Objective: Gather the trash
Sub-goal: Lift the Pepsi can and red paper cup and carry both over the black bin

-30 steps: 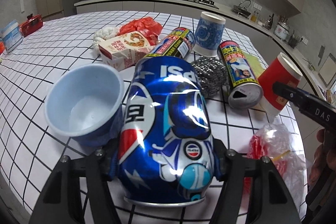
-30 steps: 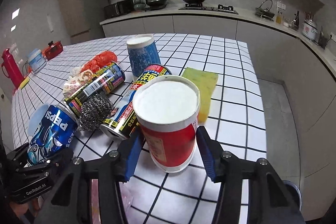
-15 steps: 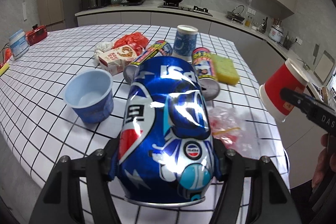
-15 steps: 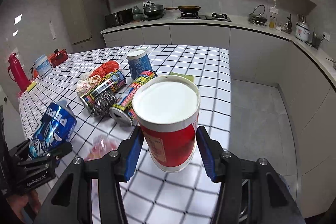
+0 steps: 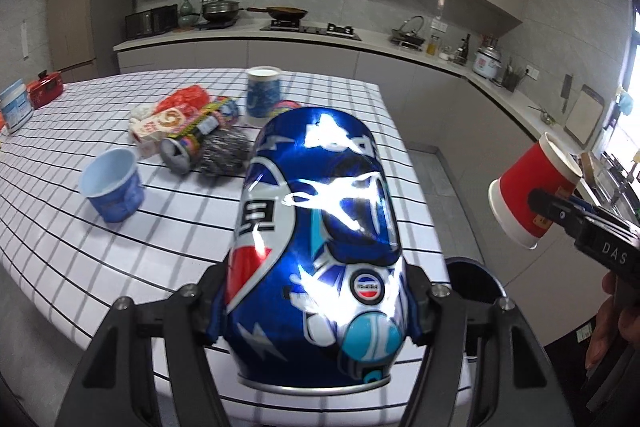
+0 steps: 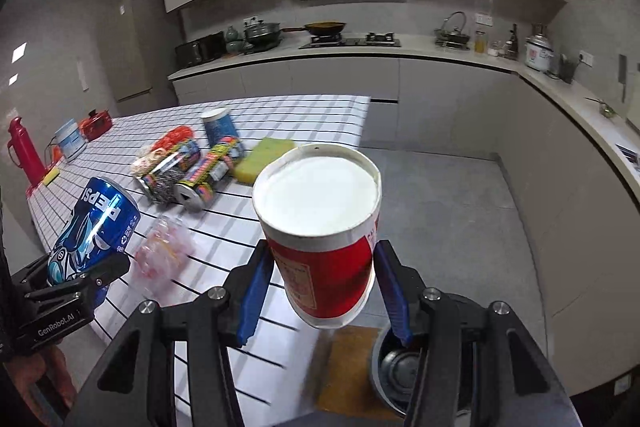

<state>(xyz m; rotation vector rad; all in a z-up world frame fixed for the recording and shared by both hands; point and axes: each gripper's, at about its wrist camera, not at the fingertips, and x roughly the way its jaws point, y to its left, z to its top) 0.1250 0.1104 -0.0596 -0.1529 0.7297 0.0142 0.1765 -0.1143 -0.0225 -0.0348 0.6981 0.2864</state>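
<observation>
Left wrist view shows your left gripper [image 5: 316, 307] clamped across the lower body of the blue Pepsi can [image 5: 316, 251], one pad on each side, so the can stands off the fingers and clear of the checked table [image 5: 100, 247]. You hold it low on its wall, I judge, because the smooth round metal gives no other purchase and the grip leaves its far end free to tip out.

In the right wrist view your right gripper [image 6: 320, 291] is closed on the red paper cup [image 6: 324, 239], blue pads pressing its sides below the rim, the white mouth facing the camera. The cup looks round and uncrushed, so the squeeze seems light, as thin paper needs.

Both pieces hang past the table edge, over the floor. Below the cup a dark bin [image 6: 400, 367] stands beside a brown mat [image 6: 348, 367]; the same bin's rim [image 5: 476, 279] shows just behind the can. That is why you carry both here: I take the drop to be near.

Still on the table lie the light blue cup [image 5: 112, 187], two printed cans [image 6: 192, 171], a steel scourer [image 5: 224, 155], a crumpled plastic wrapper [image 6: 164, 251] and a yellow sponge [image 6: 264, 159].
</observation>
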